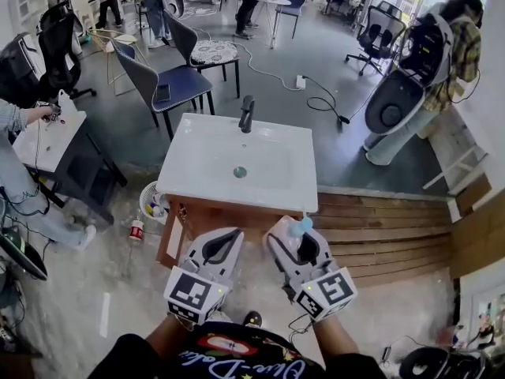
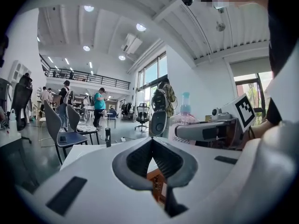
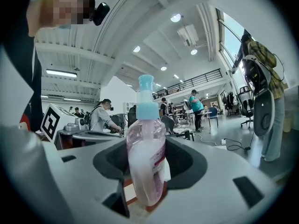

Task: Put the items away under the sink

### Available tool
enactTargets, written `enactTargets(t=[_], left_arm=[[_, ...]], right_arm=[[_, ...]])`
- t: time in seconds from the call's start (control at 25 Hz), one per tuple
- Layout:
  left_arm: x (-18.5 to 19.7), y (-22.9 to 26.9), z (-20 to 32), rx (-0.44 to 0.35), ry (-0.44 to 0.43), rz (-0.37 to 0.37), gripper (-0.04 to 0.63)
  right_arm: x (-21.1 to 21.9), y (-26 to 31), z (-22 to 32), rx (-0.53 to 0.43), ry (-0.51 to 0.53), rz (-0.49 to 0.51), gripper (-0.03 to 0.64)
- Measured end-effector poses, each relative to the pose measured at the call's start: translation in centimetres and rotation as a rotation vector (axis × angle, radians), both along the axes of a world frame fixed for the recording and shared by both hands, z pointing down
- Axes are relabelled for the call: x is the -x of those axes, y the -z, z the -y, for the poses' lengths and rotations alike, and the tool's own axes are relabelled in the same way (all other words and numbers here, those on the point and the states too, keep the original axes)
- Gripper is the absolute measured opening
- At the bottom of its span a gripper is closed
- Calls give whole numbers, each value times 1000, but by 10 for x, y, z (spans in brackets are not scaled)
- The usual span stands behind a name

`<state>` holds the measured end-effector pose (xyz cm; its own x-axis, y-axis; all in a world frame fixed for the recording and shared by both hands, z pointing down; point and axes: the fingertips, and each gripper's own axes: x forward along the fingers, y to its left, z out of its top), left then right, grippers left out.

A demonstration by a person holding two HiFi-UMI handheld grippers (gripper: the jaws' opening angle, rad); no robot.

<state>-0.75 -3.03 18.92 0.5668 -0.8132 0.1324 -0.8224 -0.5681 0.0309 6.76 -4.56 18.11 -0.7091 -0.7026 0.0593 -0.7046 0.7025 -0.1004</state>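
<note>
A clear pink pump bottle [image 3: 145, 146] with a light blue cap stands upright between the jaws of my right gripper [image 1: 293, 239], which is shut on it. In the head view only the bottle's blue pump [image 1: 300, 227] shows above the gripper. The bottle [image 2: 182, 118] also appears in the left gripper view, off to the right. My left gripper [image 1: 223, 243] is shut and holds nothing; its jaws meet in front of the camera. Both grippers hover just in front of the white sink [image 1: 237, 164] on its wooden cabinet [image 1: 189, 219]. The cabinet's front is mostly hidden below the grippers.
A black faucet [image 1: 247, 114] stands at the sink's far edge. A small bottle [image 1: 136, 230] and a round bin [image 1: 153, 202] sit on the floor left of the cabinet. A wooden step [image 1: 379, 235] runs to the right. Chairs [image 1: 170, 81] and people stand beyond.
</note>
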Motion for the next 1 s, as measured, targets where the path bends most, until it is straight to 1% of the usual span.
enactTargets(t=[0.2, 0.44, 0.56, 0.76, 0.88, 1.0], left_arm=[[-8, 0, -9, -1, 55, 24, 6], [-19, 4, -22, 2, 99, 18, 6], [-22, 4, -28, 3, 127, 26, 6], [-11, -4, -36, 12, 187, 27, 6], [-3, -7, -41, 16, 208, 30, 6], [3, -8, -45, 9, 214, 58, 6]], right_arm=[[-9, 0, -5, -11, 46, -10, 221], [-16, 1, -13, -18, 100, -4, 221], [-18, -1, -15, -15, 125, -3, 221], [-16, -10, -19, -1, 168, -5, 219], [-13, -17, -20, 13, 172, -18, 221], [-9, -16, -21, 13, 174, -15, 219]])
